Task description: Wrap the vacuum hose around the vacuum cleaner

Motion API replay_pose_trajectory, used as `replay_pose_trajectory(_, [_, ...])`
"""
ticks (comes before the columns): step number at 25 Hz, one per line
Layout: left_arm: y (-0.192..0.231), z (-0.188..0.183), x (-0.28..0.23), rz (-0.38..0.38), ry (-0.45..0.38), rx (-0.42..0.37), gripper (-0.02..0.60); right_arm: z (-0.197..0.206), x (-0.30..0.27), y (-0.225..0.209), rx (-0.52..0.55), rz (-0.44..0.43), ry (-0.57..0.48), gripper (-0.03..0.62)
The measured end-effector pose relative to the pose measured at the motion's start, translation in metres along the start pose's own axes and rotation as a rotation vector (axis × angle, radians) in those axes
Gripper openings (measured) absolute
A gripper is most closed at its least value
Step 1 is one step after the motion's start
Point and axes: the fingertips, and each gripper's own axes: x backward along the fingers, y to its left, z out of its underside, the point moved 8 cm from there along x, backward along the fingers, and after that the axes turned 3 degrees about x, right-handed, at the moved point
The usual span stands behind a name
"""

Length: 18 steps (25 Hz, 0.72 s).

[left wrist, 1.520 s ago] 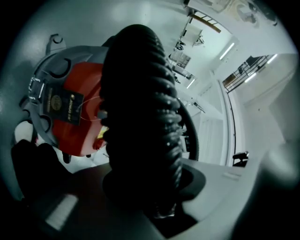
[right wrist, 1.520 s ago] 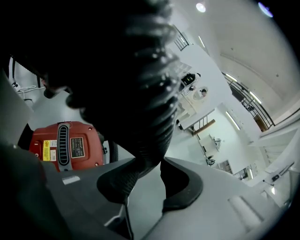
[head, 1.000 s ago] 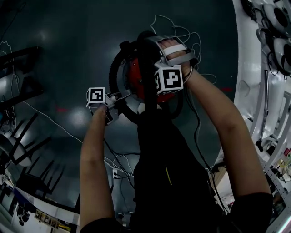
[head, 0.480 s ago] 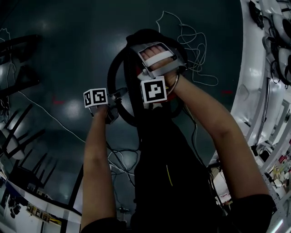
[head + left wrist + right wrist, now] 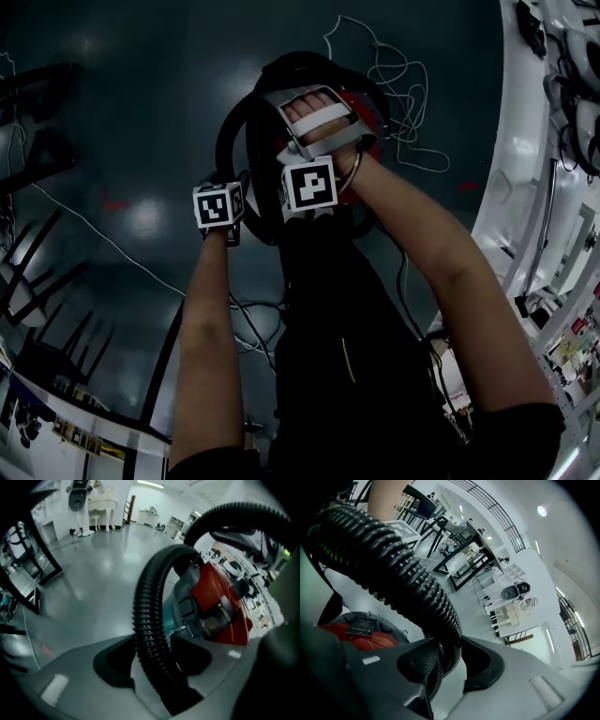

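Change since earlier: left marker cube (image 5: 217, 204) is now lying nearer the right marker cube (image 5: 309, 185) in the head view than a second ago; both arms are reaching further over the machine.
Left gripper (image 5: 157, 667): jaws have just been opening and are standing spread; the vacuum hose (image 5: 145, 616) is running up between them, with a sliver of pale floor showing between the hose and the jaw at the left of the left gripper view, so the pads are not pinching it.
Right gripper (image 5: 440, 667): jaws are pinching the vacuum hose; the ribbed tube is passing between both pads and arching away to the upper left of the right gripper view.
Vacuum hose: it is looping as a black curve along the left side of the machine in the head view, and bending over the red body in the left gripper view.
Vacuum cleaner (image 5: 215, 602): it is standing on the dark floor (image 5: 141, 112), directly under both hands; its red shell is showing just beside the hose.
Surroundings: a white cable (image 5: 394, 84) is lying in loose coils on the floor beyond the machine; black-framed tables (image 5: 459, 550) are standing well apart from it.
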Motion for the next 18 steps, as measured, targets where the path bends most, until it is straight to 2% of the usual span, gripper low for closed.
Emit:
replay_pose_trajectory(3, [0.016,-0.002,0.02,-0.054,-0.217,0.112,0.238,-0.004,-0.003,0.01,0.031,-0.014,-0.013,0.15])
replay_pose_trajectory(4, [0.02,-0.003,0.028,-0.041,-0.267,0.152,0.238,-0.005,-0.003,0.015,0.054,-0.015,-0.014,0.152])
replay_pose_trajectory(6, [0.022,-0.01,0.041,0.044,-0.316,0.186,0.219,-0.007,-0.004,0.021,0.075,-0.008,-0.008,0.153])
replay_pose_trajectory(9, [0.003,-0.044,0.061,0.204,-0.374,0.123,0.209,-0.009,-0.005,0.023,0.052,-0.005,-0.006,0.156])
replay_pose_trajectory(11, [-0.016,-0.077,0.08,0.27,-0.46,0.082,0.209,-0.008,-0.004,0.025,0.05,-0.001,-0.004,0.156])
replay_pose_trajectory(14, [-0.037,-0.123,0.102,0.351,-0.568,0.094,0.21,-0.005,0.0,0.029,0.06,0.013,-0.002,0.156])
replay_pose_trajectory(16, [-0.053,-0.143,0.104,0.391,-0.551,0.069,0.21,-0.001,0.003,0.031,0.062,0.023,-0.004,0.156])
replay_pose_trajectory(18, [-0.07,-0.157,0.098,0.387,-0.502,0.02,0.211,0.002,0.006,0.031,0.052,0.031,-0.007,0.158])
